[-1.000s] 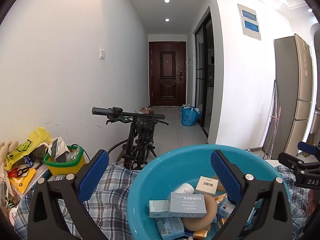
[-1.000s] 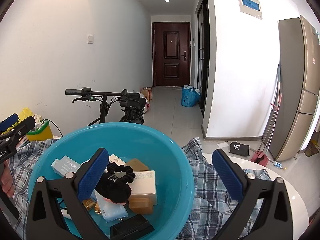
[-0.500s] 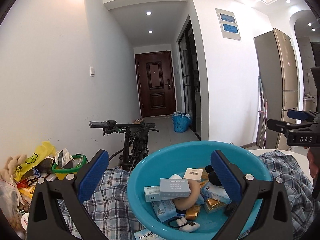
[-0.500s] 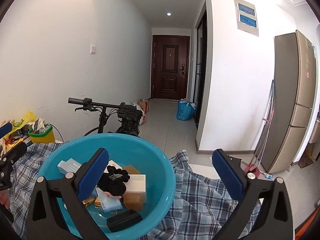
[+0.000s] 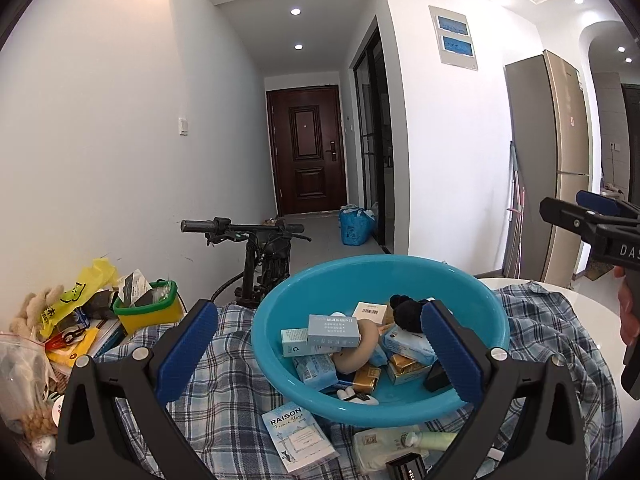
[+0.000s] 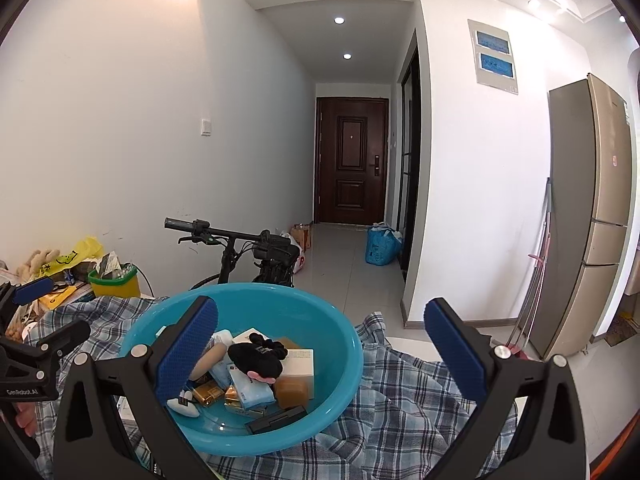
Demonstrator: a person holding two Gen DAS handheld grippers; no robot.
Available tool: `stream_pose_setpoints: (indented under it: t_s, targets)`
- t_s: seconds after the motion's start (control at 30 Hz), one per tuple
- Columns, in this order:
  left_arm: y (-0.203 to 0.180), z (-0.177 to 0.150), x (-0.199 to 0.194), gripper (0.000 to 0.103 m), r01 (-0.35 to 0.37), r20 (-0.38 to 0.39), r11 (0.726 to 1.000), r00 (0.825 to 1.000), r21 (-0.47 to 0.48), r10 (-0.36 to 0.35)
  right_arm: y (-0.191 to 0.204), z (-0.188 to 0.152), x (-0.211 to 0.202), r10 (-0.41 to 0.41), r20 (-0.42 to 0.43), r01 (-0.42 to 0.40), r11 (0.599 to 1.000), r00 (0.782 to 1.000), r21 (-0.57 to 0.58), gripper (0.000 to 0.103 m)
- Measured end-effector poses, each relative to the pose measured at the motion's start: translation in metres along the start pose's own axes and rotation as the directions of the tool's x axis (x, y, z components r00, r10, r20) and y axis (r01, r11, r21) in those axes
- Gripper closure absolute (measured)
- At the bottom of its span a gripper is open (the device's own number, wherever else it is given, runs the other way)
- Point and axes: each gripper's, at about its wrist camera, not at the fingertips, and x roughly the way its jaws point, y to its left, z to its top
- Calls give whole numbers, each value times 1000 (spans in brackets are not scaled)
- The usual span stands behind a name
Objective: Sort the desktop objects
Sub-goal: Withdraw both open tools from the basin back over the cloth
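Sorting stage: not begun; nothing gripped.
Left gripper [image 5: 318, 344]: jaws apart, empty, framing the basin [image 5: 472, 292], lower centre.
Right gripper [image 6: 320, 350]: jaws apart, empty.
Basin: on plaid cloth [image 5: 224, 396], collecting boxes [image 5: 334, 330] and packets.
Sachet [image 5: 298, 434]: outside basin, bottom centre, likely unsorted.

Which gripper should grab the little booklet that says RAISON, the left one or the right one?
Probably the left. In its own view the left gripper is open, with the RAISON booklet lying low between its fingers on the plaid cloth. From the right gripper, the blue basin fills the view and the booklet is hidden.
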Motion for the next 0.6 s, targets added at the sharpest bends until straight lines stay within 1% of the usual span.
stream_pose_setpoints:
  t_s: [0.1,0.17,0.23,0.3,0.37,0.43,0.5,0.6]
  targets:
    - [-3,-4,-6,0,29,-29,1000,999,-10,-29,-1,-2,-3,19,-17,-18,1000,1000,17,0]
    - [-5,-5,-8,0,39,-58,999,998,-23,-41,-3,-5,-1,11,-65,-10,1000,998,16,0]
    - [-6,-5,-6,0,49,-93,998,994,-29,-52,-7,-9,-1,20,-114,-17,1000,993,26,0]
    - [-9,-6,-3,0,47,-130,999,990,-21,-49,-10,-13,3,36,-189,-32,999,981,25,0]
    - [-13,-7,1,0,44,-181,999,982,-5,-44,-11,-18,8,45,-253,-40,999,966,26,0]
    - [-17,-10,6,0,55,-253,998,966,3,-52,-11,-26,10,57,-312,-55,998,948,16,0]
    - [-19,-16,11,0,80,-328,997,941,-21,-82,-9,-32,11,58,-359,-65,998,932,-7,0]
    - [-18,-28,21,0,103,-449,991,884,-80,-128,-5,-41,11,60,-418,-83,996,906,-37,0]
